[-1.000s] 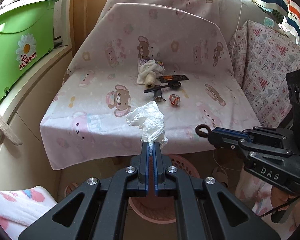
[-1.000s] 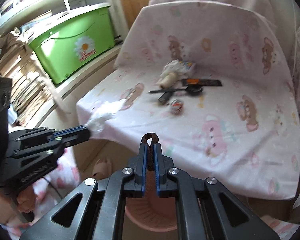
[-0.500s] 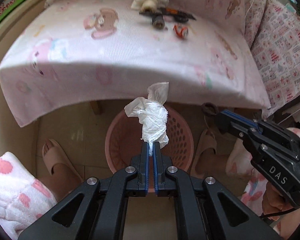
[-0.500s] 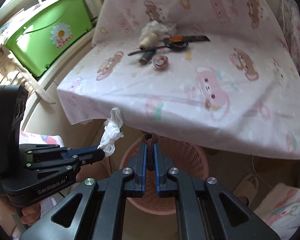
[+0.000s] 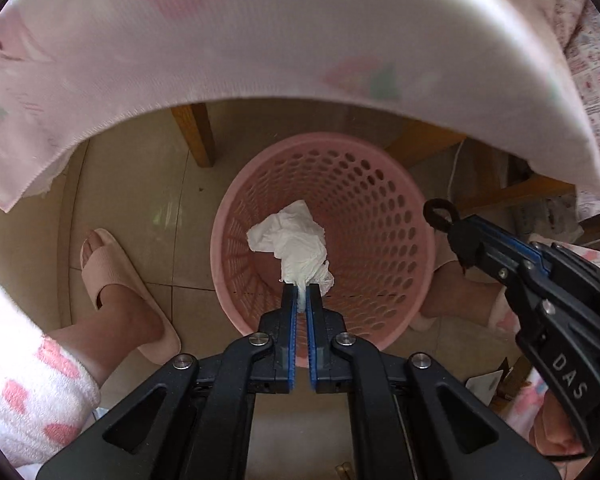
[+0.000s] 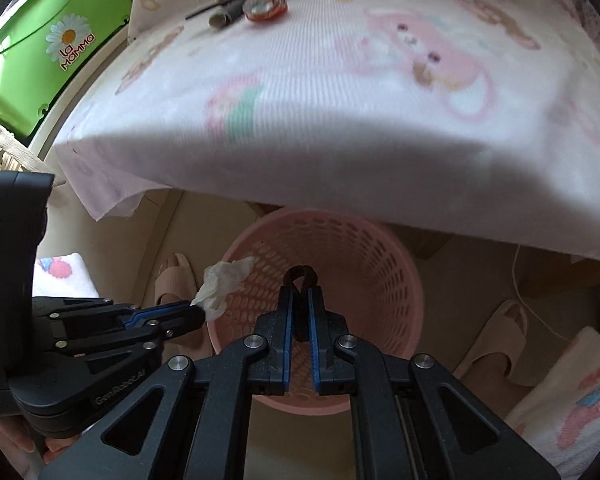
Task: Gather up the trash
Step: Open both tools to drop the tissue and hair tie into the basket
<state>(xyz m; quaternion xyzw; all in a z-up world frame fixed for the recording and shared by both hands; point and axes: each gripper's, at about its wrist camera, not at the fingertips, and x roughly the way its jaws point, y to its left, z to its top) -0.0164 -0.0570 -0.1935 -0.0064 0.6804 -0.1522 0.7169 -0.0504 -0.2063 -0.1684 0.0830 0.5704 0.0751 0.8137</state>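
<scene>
Left claw point(image 5: 300, 294): clamped on white tissue point(image 5: 296, 240), which sticks out past its tips, above the pink basket point(image 5: 380, 208)
Right claw point(image 6: 300, 294): pinching a dark loop point(image 6: 299, 274), basket point(image 6: 380, 280) below its tips

Pink printed cloth point(image 6: 340, 92) being draped over the worktop, green storage box point(image 6: 40, 60) being kept beside it, pink slipper point(image 5: 120, 276) being worn on the tiled floor point(image 5: 140, 200)
</scene>
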